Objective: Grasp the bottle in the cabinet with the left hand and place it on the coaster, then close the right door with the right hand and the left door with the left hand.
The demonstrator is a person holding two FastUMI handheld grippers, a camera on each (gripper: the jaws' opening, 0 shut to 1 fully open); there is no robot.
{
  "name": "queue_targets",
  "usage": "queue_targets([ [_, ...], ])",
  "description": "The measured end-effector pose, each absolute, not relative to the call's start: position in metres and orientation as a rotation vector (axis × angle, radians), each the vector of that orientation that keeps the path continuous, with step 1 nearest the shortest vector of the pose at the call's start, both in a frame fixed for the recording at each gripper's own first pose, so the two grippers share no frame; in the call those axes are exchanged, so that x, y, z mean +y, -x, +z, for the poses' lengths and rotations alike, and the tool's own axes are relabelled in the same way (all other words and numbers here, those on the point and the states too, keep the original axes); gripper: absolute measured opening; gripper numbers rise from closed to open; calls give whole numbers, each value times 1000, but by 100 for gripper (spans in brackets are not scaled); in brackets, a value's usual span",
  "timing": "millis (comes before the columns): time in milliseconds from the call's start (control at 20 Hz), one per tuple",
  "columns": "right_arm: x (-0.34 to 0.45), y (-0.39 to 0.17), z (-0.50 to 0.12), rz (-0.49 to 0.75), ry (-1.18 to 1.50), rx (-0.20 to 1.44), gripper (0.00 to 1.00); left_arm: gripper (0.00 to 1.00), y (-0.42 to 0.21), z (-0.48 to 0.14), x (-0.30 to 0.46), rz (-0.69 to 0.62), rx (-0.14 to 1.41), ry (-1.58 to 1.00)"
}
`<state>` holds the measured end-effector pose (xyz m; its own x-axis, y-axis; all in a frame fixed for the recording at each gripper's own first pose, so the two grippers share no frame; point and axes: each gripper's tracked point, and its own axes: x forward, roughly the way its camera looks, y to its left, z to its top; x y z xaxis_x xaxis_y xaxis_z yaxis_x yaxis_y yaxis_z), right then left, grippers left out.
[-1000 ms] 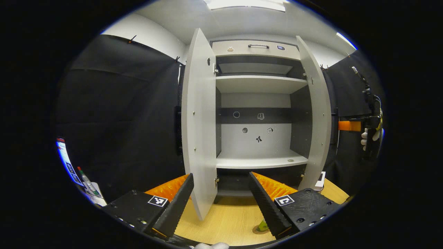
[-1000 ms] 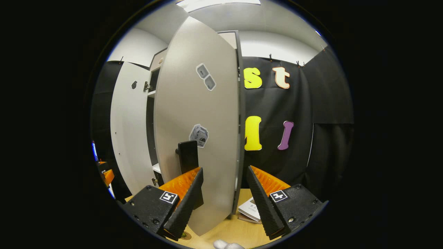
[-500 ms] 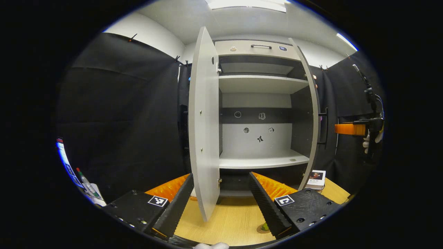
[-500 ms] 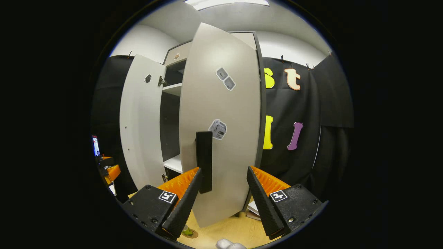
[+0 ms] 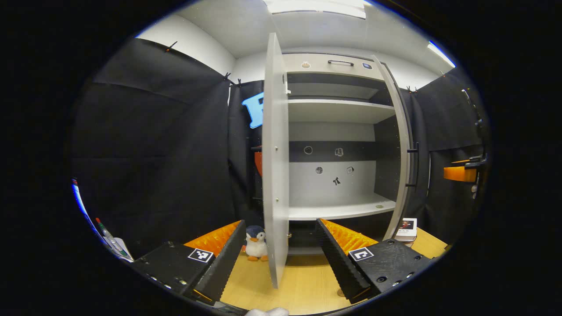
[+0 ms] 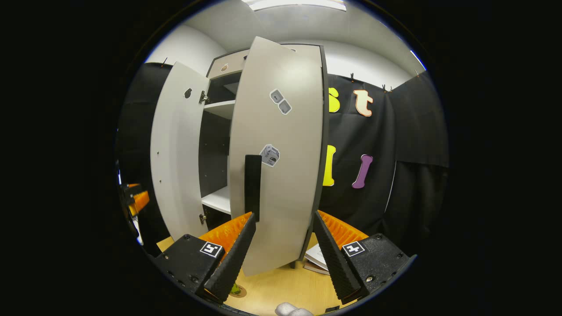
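Two doors hang ajar on the cabinet (image 5: 338,131), and both grippers are lined up on them. The right gripper (image 6: 281,245) has its jaws spread wide and empty, pointing at the outer face of the right door (image 6: 281,175), just below that door's dark vertical handle (image 6: 253,186); that looks like the stance for pushing the panel home, though I can't tell whether a finger is touching it. The left gripper (image 5: 279,256) sits back, jaws released and holding nothing, with the left door (image 5: 275,166) seen edge-on between its fingers, seemingly waiting its turn. The shelves show bare, so the bottle (image 6: 235,289) is out: a green sliver of it stands on the coaster (image 6: 239,291) on the counter (image 5: 303,281), peeking past the right gripper's finger. Off to the side, a toy penguin (image 5: 256,244) and a small book (image 5: 406,227) sit clear of both door swings.
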<state>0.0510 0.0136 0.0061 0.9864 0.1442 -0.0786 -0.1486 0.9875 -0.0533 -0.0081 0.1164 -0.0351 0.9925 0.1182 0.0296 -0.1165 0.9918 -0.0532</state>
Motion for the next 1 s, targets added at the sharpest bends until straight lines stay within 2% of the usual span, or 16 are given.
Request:
queue_targets([
  [400,-1,-16,-9,87,45,113,82,96,-41,-7,227,285,-75,-9],
  [500,-7,-10,-16,77,46,134,82,99,-57,-3,235,294,-76,3],
  [650,-19,-4,-24,60,19,154,82,94,-72,5,242,309,-86,-8],
  [750,-20,-3,-27,70,-7,169,82,96,-76,7,236,306,-87,-7],
  [800,-21,-4,-28,74,-11,177,82,93,-75,5,237,316,-85,-16],
  [1000,-23,-5,-25,95,-16,168,82,91,-74,2,230,314,-70,-34],
])
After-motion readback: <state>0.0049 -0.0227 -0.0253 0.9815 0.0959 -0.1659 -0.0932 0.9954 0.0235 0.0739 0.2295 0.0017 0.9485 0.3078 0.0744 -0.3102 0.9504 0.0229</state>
